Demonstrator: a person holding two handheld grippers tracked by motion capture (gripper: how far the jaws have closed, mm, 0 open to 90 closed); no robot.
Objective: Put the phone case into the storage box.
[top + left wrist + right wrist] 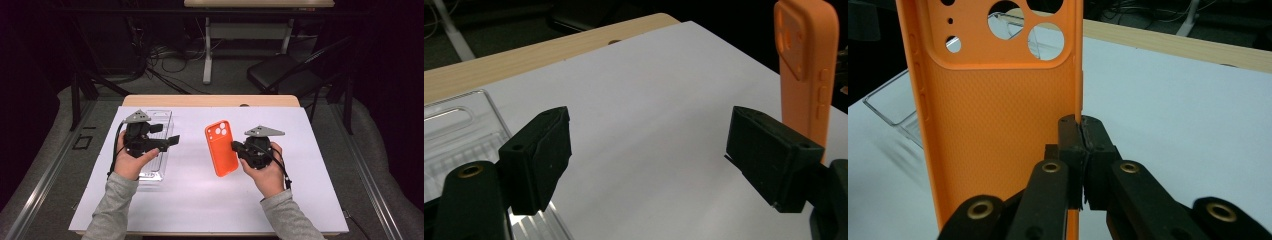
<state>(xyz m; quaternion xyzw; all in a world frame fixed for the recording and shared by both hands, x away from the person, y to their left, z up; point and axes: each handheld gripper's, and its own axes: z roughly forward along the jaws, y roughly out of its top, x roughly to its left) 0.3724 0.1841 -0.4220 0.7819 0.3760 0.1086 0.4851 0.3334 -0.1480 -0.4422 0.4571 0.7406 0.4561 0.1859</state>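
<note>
The right gripper [1081, 150] is pinching the orange phone case [221, 148] by one long edge, jaws clamped tight. The left gripper [649, 160] is waiting with jaws wide and empty (the case standing upright, just beyond its far jaw).

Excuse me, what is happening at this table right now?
A person works at a table covered with a white sheet, with a gripper in each hand. The right gripper is shut on one long edge of an orange phone case and holds it up off the sheet. The left gripper is open and holds nothing; it sits above a clear plastic tray lying at the left.
</note>
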